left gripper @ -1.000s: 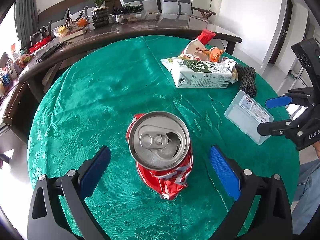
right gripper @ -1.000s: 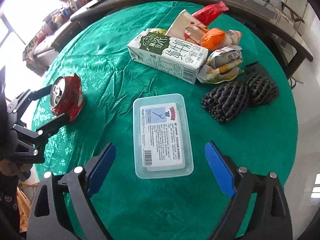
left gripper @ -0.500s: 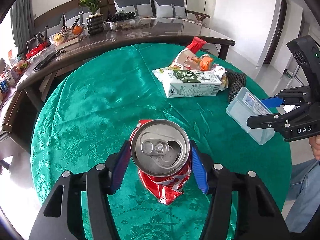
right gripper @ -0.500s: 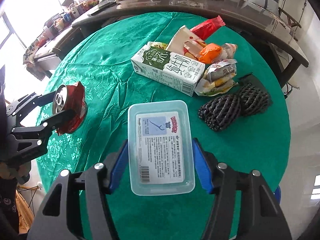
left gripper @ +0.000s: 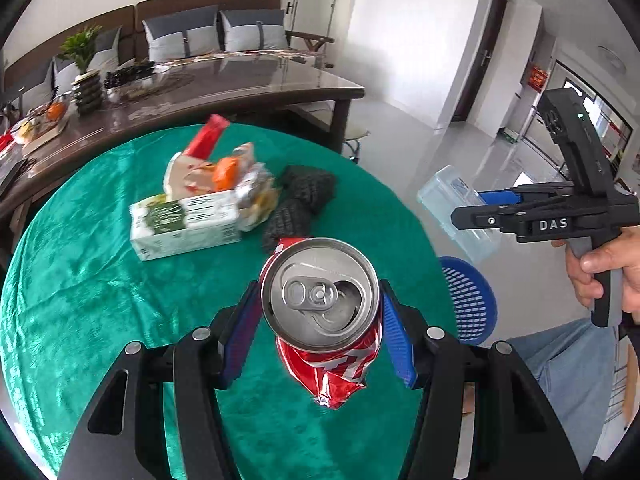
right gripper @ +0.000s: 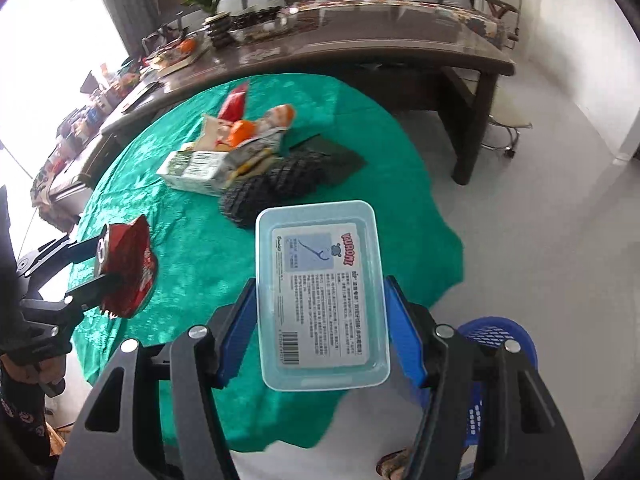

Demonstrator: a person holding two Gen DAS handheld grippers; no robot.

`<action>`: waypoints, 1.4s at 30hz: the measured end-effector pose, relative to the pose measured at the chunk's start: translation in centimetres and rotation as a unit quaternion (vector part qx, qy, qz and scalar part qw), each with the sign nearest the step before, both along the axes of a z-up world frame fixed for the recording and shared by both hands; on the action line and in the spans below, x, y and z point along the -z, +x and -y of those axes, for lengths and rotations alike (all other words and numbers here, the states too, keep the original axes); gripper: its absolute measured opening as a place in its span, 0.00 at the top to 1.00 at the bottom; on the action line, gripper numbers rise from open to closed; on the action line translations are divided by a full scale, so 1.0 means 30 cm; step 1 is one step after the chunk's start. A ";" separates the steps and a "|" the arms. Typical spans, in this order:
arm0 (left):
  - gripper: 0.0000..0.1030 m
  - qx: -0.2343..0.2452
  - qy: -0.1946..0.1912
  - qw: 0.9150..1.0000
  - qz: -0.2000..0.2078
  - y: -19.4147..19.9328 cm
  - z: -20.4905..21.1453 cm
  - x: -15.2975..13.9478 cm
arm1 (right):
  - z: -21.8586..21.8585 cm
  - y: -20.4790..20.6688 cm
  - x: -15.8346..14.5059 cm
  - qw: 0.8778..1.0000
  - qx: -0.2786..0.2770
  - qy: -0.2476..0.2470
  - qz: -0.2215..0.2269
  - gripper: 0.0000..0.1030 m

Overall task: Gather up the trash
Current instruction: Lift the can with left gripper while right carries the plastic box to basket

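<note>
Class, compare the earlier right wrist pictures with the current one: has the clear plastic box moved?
Yes. The clear plastic box, shut in the right gripper, has left the green tablecloth and now hangs past the table's edge, toward the blue basket.

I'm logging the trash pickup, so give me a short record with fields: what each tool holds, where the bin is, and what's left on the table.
left tool: shut on the crushed red can
right tool: shut on the clear plastic box
bin: blue basket on the floor beside the green table
left on table: milk carton, snack wrappers, black scrubbers
</note>
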State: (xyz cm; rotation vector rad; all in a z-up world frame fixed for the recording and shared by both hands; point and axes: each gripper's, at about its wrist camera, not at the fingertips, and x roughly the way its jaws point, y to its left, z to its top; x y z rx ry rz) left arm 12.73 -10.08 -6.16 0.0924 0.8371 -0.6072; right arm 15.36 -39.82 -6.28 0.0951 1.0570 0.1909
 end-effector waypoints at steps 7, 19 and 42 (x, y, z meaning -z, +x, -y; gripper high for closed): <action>0.45 0.091 -0.012 0.996 -0.019 -0.065 0.436 0.021 | 0.428 -0.123 0.174 0.993 0.107 -0.039 -0.039 0.42; 0.44 0.159 0.012 0.985 -0.069 -0.097 1.014 0.276 | 0.811 -0.247 0.425 0.973 0.219 0.019 -0.069 0.41; 0.10 0.126 0.036 0.991 -0.020 -0.040 1.126 0.367 | 0.933 -0.281 0.390 0.955 0.276 0.105 0.010 0.13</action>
